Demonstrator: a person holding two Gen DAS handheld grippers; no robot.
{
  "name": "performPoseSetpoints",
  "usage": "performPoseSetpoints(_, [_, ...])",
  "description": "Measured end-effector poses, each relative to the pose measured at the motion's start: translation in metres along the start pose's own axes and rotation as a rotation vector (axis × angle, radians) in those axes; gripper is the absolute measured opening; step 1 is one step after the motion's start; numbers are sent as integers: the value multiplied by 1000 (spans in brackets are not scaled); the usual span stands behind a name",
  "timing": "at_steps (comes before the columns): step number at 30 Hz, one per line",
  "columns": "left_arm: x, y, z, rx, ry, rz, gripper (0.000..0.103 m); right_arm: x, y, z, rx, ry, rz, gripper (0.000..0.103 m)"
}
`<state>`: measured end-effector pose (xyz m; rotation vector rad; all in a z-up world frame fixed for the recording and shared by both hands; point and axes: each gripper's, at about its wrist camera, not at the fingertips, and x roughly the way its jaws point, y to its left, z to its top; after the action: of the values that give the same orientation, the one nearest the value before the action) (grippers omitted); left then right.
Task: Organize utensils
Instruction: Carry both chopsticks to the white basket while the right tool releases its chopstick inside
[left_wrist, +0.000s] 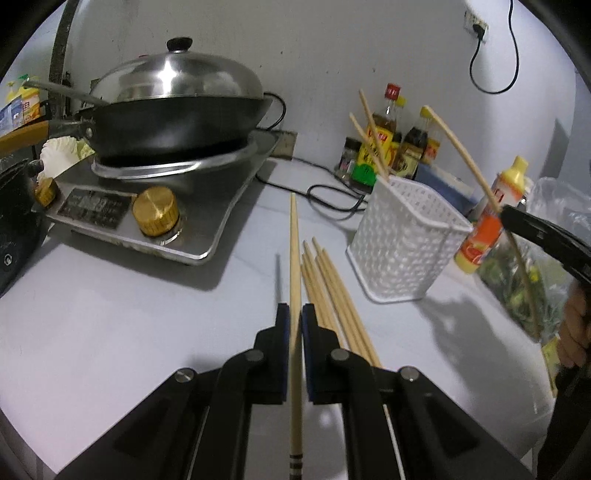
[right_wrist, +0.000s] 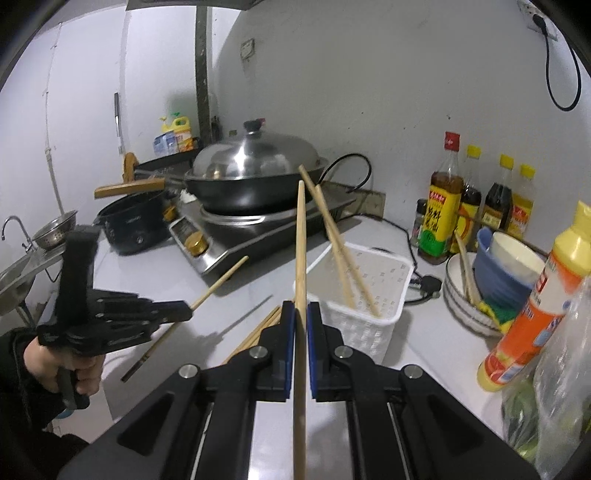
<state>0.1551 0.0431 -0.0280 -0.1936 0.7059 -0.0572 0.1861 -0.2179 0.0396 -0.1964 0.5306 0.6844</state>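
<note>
Both shots are looking a bit dim and cool, with light coming from overhead and throwing soft shadows across the counter (left_wrist: 110, 295) ahead of the claws. The wok lid (left_wrist: 177, 79) is catching glare. Fisheye is bending the edges into black corners, and the chopstick (left_wrist: 476, 173) far right is smearing with motion blur

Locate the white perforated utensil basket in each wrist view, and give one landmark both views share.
Left wrist view: the white basket stands right of centre on the counter, two chopsticks leaning in it, in front of the sauce bottles.
Right wrist view: the basket sits just right of centre, beyond the right gripper, two chopsticks inside.
Shared landmark: the lidded wok on the stove, behind and left of the basket.
</note>
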Motion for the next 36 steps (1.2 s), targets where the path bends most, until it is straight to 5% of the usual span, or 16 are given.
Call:
performPoseSetpoints(20, [-18,6,34,42,-128,-44,6,85,-36,99,-73,-30,-27,6])
performPoseSetpoints(36, [-9,19,43,2,-144,-54,6,134,-38,73,-101,71,-42,6])
